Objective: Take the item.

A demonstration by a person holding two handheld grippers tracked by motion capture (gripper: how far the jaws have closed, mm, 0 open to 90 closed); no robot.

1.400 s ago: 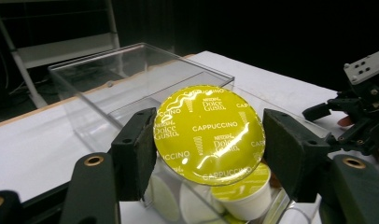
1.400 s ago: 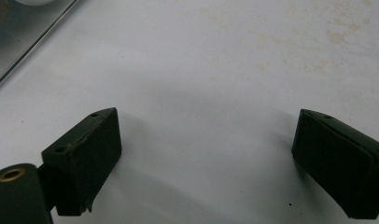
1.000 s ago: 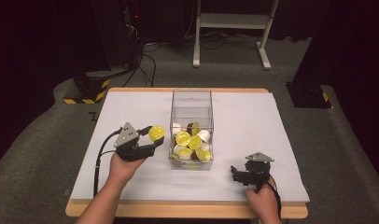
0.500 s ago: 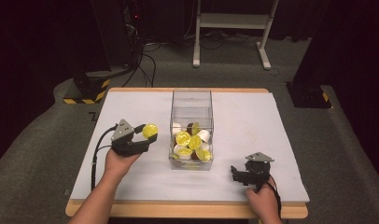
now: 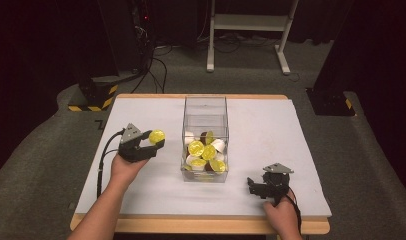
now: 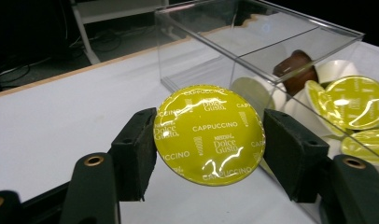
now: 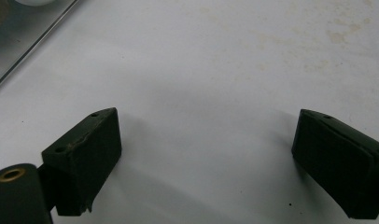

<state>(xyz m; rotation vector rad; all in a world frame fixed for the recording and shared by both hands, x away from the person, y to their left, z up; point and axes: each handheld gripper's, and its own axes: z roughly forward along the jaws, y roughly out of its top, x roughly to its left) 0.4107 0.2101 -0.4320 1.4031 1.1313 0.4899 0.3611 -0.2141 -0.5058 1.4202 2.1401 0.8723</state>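
My left gripper [image 5: 152, 141] [image 6: 208, 140] is shut on a yellow-lidded coffee capsule [image 5: 156, 136] [image 6: 208, 134], held just above the white table left of the clear plastic box [image 5: 205, 140] [image 6: 253, 42]. The lid reads "Cappuccino" and faces the camera in the left gripper view. Inside the box lie several capsules [image 5: 205, 152] [image 6: 351, 98], yellow-lidded, white and one brown. My right gripper [image 5: 255, 187] [image 7: 206, 158] rests low on the table near the front right, open, with bare table between its pads.
The white table [image 5: 271, 130] has a wooden front edge [image 5: 201, 225]. Beyond it are a grey carpet, cables and a white stand [image 5: 251, 30]. A corner of the clear box [image 7: 24, 23] shows at the upper left in the right gripper view.
My left gripper has carried the yellow capsule leftward, away from the box, and slightly lower. The right gripper has stayed in place.
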